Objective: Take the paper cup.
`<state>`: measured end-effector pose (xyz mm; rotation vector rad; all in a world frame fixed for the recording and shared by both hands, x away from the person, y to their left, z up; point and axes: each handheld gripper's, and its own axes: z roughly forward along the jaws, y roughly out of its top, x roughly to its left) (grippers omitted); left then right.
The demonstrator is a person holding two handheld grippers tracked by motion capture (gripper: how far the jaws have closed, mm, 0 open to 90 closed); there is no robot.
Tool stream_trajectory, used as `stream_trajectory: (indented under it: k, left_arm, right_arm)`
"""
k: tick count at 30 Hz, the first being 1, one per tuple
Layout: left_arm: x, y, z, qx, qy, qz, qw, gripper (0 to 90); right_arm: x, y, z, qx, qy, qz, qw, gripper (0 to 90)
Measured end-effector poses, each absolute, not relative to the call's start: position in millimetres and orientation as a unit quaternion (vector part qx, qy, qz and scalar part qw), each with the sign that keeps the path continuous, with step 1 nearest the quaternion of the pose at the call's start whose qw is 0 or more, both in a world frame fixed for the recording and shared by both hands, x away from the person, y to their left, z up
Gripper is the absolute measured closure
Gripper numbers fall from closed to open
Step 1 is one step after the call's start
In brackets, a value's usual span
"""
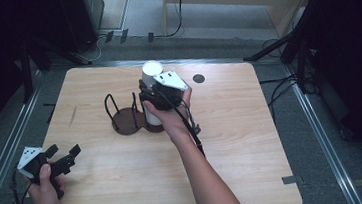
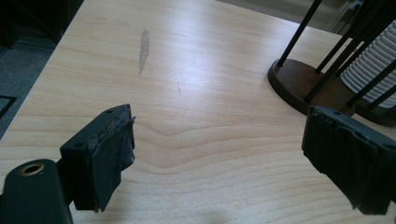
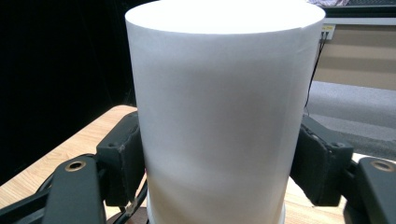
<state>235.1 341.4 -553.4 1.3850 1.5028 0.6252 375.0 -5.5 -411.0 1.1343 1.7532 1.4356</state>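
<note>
Right tool clamped on white cup, one pad pressed to each side of the wall, as seen in right gripper view. Cup held upright at the right-hand bay of a dark wooden rack with black wire posts; ribbed white stack noted inside that bay in left gripper view. Cannot tell whether held cup sat on the stack or hung just above it. Left tool parked near the front left corner of the surface, pads wide apart, nothing between them, pointed toward the rack. Step judged as cup transfer at the rack: either seating onto the stack or lifting off; direction not readable. Next move likely calls for straight vertical travel between the posts, cup kept plumb, grip light enough not to crush the thin wall. Risk: catching a post and tipping the rack. No brands, labels or readable writing found on cup, rack or tools.
</note>
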Motion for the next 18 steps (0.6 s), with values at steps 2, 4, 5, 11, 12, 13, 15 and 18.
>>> stream_trajectory:
  k: [2,4,5,11,12,13,15,18]
  left_arm:
    - [235,341,-553,0.568,0.617,0.256,0.482,9.8]
    - [235,341,-553,0.568,0.616,0.256,0.482,9.8]
    - [235,341,-553,0.568,0.616,0.256,0.481,9.8]
    - [235,341,-553,0.569,0.616,0.257,0.481,9.8]
    - [235,341,-553,0.569,0.616,0.257,0.481,9.8]
    - [235,341,-553,0.569,0.615,0.257,0.482,9.8]
    - [235,341,-553,0.568,0.616,0.257,0.481,9.8]
    - [235,341,-554,0.566,0.616,0.257,0.483,9.8]
  right_arm:
    - [375,-5,-411,0.429,0.660,0.540,0.298,26.9]
    - [375,-6,-410,0.428,0.660,0.540,0.298,26.8]
    - [375,-6,-409,0.428,0.660,0.541,0.299,26.8]
    - [372,-5,-404,0.419,0.658,0.548,0.301,27.1]
    - [371,-5,-402,0.420,0.657,0.549,0.302,27.2]
    - [371,-5,-401,0.416,0.656,0.551,0.305,27.2]
    - [369,-5,-397,0.415,0.655,0.553,0.305,27.4]
    - [367,-5,-391,0.410,0.652,0.557,0.310,27.6]
